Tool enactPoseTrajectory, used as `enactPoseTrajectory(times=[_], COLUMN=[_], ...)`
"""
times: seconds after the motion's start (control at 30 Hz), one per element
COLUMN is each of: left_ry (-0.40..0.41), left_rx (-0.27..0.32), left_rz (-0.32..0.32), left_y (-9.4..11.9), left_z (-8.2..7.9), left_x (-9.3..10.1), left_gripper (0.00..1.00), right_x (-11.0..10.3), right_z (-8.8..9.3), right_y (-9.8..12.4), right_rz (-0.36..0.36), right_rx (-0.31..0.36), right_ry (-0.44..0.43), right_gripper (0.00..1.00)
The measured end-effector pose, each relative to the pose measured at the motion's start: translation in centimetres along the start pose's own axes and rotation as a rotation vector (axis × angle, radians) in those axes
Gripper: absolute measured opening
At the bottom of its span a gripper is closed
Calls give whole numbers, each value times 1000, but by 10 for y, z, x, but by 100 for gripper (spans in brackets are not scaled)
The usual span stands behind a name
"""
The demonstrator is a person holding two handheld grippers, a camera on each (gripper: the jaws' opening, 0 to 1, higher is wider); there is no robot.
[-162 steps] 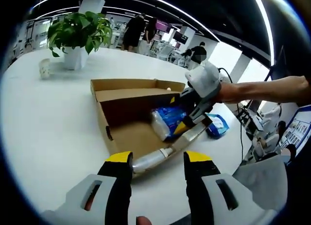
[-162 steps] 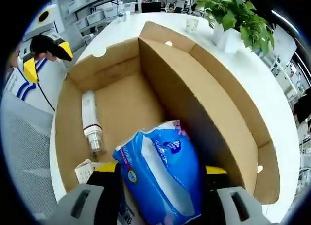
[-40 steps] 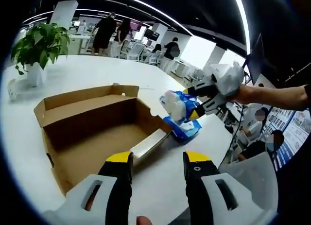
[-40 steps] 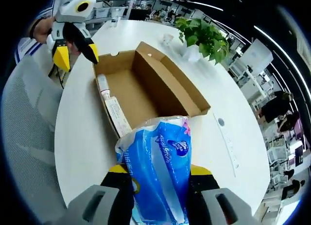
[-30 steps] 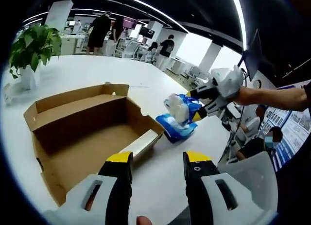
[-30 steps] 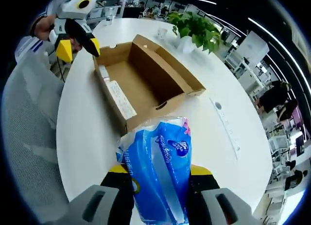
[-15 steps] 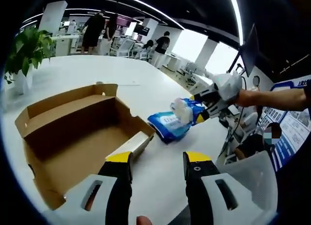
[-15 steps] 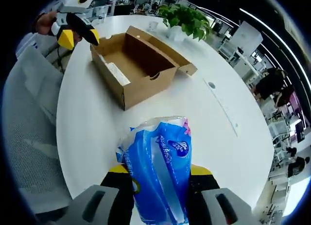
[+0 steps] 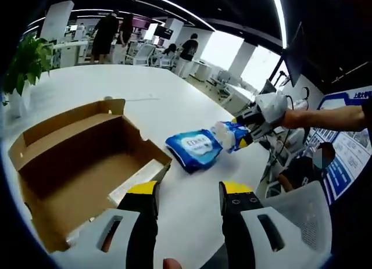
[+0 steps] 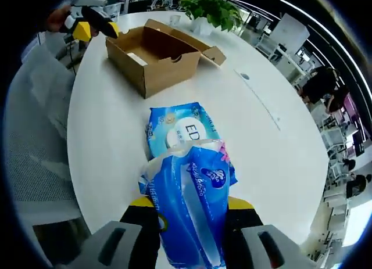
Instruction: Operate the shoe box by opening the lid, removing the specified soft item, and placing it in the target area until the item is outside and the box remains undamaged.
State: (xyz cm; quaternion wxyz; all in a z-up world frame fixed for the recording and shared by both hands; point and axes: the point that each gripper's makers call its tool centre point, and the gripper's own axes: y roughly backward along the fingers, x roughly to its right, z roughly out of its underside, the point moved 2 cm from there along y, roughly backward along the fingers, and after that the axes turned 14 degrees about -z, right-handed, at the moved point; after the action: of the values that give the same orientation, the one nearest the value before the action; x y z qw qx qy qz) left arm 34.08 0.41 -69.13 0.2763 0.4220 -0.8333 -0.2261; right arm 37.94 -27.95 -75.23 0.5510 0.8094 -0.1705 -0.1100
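Observation:
The open cardboard shoe box (image 9: 70,164) stands on the white table (image 9: 174,100), its lid flap folded back. My left gripper (image 9: 189,190) is open and holds nothing, close to the box's near corner. My right gripper (image 10: 190,204) is shut on a soft blue tissue pack (image 10: 195,193), held low over the table well away from the box (image 10: 157,57). From the left gripper view, that right gripper (image 9: 256,119) holds the tissue pack (image 9: 231,134) just right of a flat blue wipes pack (image 9: 195,150) lying on the table.
The wipes pack (image 10: 177,129) lies just beyond the held tissue pack. A white item (image 9: 136,182) lies inside the box. A potted plant (image 10: 212,10) stands behind the box. A grey mesh chair (image 10: 35,135) is at the table's edge. People stand in the background.
My right gripper has carried the tissue pack farther from the box and lower, down to the wipes pack on the table. The left gripper stays open near the box.

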Motion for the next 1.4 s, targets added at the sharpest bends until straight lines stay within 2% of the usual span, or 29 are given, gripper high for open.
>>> enactPoseTrajectory(times=[0.23, 0.53, 0.83, 1.1, 1.4], left_ry=[-1, 1, 11, 28, 37], left_rx=[-8, -3, -8, -11, -19], left_rz=[-3, -18, -51, -88, -110], left_y=[-5, -6, 0, 8, 12], left_z=[-1, -5, -1, 2, 6], left_x=[7, 10, 5, -8, -12], left_gripper=[42, 42, 42, 42, 42], right_x=[6, 18, 33, 48, 58], right_z=[33, 55, 59, 55, 55], right_y=[4, 5, 0, -10, -20], right_rz=[-3, -8, -21, -38, -55], right_rx=[-39, -79, -110, -131, -167], right_ry=[-6, 10, 45, 81, 126], right_gripper=[38, 38, 39, 39, 40])
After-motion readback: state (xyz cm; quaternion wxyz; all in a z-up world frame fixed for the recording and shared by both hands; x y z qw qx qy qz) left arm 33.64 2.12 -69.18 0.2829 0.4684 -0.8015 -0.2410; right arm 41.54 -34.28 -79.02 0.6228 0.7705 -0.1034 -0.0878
